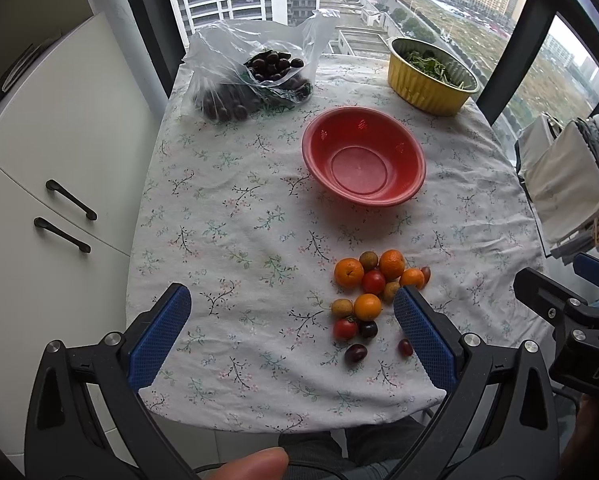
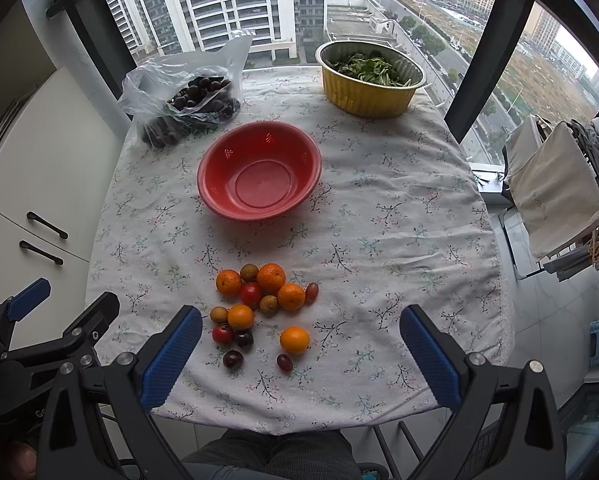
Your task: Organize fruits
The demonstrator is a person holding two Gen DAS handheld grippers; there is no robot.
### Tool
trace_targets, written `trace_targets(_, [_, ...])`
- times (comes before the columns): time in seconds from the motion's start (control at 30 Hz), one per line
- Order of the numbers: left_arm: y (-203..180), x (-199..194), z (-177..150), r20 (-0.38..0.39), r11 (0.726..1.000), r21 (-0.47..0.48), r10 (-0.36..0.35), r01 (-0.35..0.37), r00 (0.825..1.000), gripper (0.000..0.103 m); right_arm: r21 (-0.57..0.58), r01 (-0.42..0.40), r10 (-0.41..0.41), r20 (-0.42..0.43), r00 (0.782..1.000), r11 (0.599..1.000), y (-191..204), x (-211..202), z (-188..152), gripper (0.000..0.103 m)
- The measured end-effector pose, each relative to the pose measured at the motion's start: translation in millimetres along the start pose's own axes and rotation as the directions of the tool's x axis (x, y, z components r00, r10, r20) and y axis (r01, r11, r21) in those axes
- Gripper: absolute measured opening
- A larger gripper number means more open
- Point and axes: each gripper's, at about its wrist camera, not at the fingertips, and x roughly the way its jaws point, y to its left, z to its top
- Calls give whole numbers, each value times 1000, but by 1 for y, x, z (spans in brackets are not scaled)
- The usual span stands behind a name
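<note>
A red bowl (image 2: 260, 176) sits empty near the middle of the table's flowered cloth (image 2: 399, 216), its sides pierced with small patches of holes. Behind it to the left a clear plastic bag (image 2: 187, 96) lies open, filled with dark round fruit, and behind it to the right a gold foil tub (image 2: 369, 80) holds leafy greens. The loose fruit (image 2: 259, 304) is heaped on the cloth at the near edge, well apart from the bowl: small oranges, red tomatoes, brownish longan-like balls and dark cherries or grapes (hard to tell which). The right wrist view shows one orange (image 2: 295, 340) lying apart from the heap; in the left wrist view that spot is hidden behind a blue pad of the left gripper (image 1: 291, 332). Both the left gripper and the right gripper (image 2: 299, 340) hang above the near table edge with jaws spread wide, holding nothing. The left view alone catches a fingertip (image 1: 255, 465) at the bottom edge.
</note>
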Motion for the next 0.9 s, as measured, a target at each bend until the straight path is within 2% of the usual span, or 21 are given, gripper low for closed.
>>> trace_targets(0.17, [3, 10, -3, -9, 1000, -2, -1, 1, 1000, 103, 2, -2, 2, -4, 1000, 1000, -1, 5, -4, 101])
trace_targets(0.27, [10, 18, -4, -16, 1000, -13, -24, 24, 1000, 103, 1, -9, 9, -6, 1000, 1000, 0, 10, -7, 101])
trace_targets(0.4, [24, 32, -11, -20, 987, -68, -145, 144, 989, 103, -7, -33, 33, 8, 999, 999, -1, 16, -10, 101])
trace_targets(0.47, [30, 39, -15, -16, 981, -75, -183, 181, 983, 103, -17, -55, 56, 44, 997, 998, -3, 17, -12, 101])
trace_targets(0.6, [42, 50, -23, 46, 982, -18, -187, 188, 981, 103, -59, -95, 102, 137, 985, 994, -9, 23, -24, 101])
trace_targets(0.63, [42, 56, -27, 30, 984, -8, -180, 180, 983, 103, -67, -114, 123, 153, 981, 991, -11, 26, -29, 101])
trace_targets(0.77, [44, 96, -46, -149, 987, 22, -154, 159, 977, 103, -53, -168, 174, 146, 974, 984, -26, 52, -51, 100])
trace_targets(0.83, [46, 111, -56, -164, 984, 20, -172, 177, 971, 103, -57, -172, 178, 118, 977, 983, -30, 68, -65, 94])
trace_targets(0.9, [41, 123, -64, -163, 979, 67, -182, 195, 970, 103, -89, -158, 166, 94, 982, 983, -32, 84, -80, 91])
